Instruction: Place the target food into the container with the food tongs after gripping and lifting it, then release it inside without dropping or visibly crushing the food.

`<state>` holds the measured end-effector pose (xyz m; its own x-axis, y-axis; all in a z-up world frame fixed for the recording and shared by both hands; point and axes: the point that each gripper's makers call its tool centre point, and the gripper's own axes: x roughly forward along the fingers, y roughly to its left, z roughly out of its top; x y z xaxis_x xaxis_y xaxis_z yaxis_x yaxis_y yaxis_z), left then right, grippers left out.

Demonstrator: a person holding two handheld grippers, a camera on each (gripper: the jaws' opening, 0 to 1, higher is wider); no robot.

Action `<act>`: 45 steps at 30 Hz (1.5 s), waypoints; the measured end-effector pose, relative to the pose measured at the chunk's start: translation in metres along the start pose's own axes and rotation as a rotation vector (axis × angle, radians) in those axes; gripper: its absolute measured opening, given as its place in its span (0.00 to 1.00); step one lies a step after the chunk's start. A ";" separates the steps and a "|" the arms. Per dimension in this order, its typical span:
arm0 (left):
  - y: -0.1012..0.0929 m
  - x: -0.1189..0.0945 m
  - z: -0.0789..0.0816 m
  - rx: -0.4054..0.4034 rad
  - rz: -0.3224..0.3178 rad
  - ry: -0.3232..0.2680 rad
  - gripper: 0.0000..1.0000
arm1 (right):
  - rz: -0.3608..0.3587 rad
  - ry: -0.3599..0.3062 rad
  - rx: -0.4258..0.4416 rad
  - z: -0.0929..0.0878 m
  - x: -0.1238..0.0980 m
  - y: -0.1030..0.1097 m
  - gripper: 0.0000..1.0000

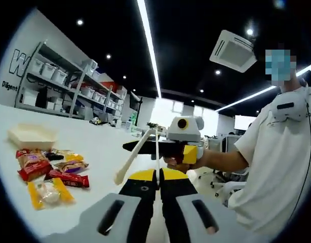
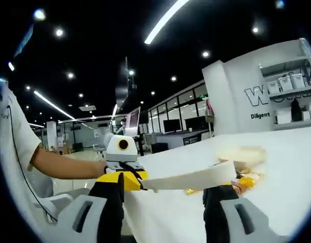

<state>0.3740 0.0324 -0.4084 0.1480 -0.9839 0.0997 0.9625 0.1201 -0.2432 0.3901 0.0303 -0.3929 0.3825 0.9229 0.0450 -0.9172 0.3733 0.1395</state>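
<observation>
The cream food tongs (image 1: 134, 156) hang over the white table (image 1: 102, 144), one arm slanting down left. The other arm runs edge-on into my left gripper (image 1: 156, 174), which is shut on its tip. My right gripper (image 1: 145, 147), held by a hand, reaches in from the right beside the tongs. In the right gripper view the tongs (image 2: 191, 178) lie across the gap of my right gripper (image 2: 165, 184), whose jaws stand wide apart, and the left gripper (image 2: 124, 177) meets their left end. Several snack packets (image 1: 51, 174) lie left, below a shallow cream container (image 1: 31, 135). That container (image 2: 244, 153) has yellow packets (image 2: 246, 181) beside it.
Metal shelves with storage boxes (image 1: 64, 81) stand behind the table along a white wall (image 2: 236, 96). A person in a white shirt (image 1: 277, 152) stands at the right, close to the table's edge. Bare tabletop (image 2: 287, 167) spreads around the packets.
</observation>
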 end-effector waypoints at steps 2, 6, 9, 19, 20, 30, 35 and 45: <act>-0.004 0.000 0.005 -0.003 -0.014 -0.022 0.02 | 0.009 -0.040 -0.012 0.010 0.000 0.003 0.51; -0.011 0.002 0.015 -0.011 -0.033 -0.072 0.02 | 0.018 -0.091 -0.026 0.022 0.001 0.005 0.41; -0.019 0.006 0.018 -0.020 -0.059 -0.083 0.02 | 0.028 -0.087 -0.048 0.022 0.003 0.010 0.35; -0.037 0.009 0.021 -0.054 -0.132 -0.083 0.02 | 0.115 -0.141 -0.037 0.028 0.003 0.028 0.31; -0.039 0.009 0.022 -0.056 -0.138 -0.087 0.02 | 0.122 -0.148 -0.033 0.030 0.003 0.030 0.31; -0.046 0.011 0.029 -0.061 -0.170 -0.103 0.02 | 0.185 -0.130 0.084 0.036 0.000 0.037 0.22; -0.038 0.010 0.027 -0.060 -0.127 -0.093 0.04 | 0.159 -0.118 0.074 0.032 -0.001 0.036 0.19; -0.029 -0.001 0.034 -0.059 -0.063 -0.111 0.06 | 0.120 -0.115 0.029 0.033 -0.002 0.029 0.19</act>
<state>0.3542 0.0345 -0.3683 0.1147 -0.9683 0.2221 0.9561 0.0470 -0.2892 0.3663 0.0361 -0.3567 0.2819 0.9431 0.1762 -0.9542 0.2564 0.1543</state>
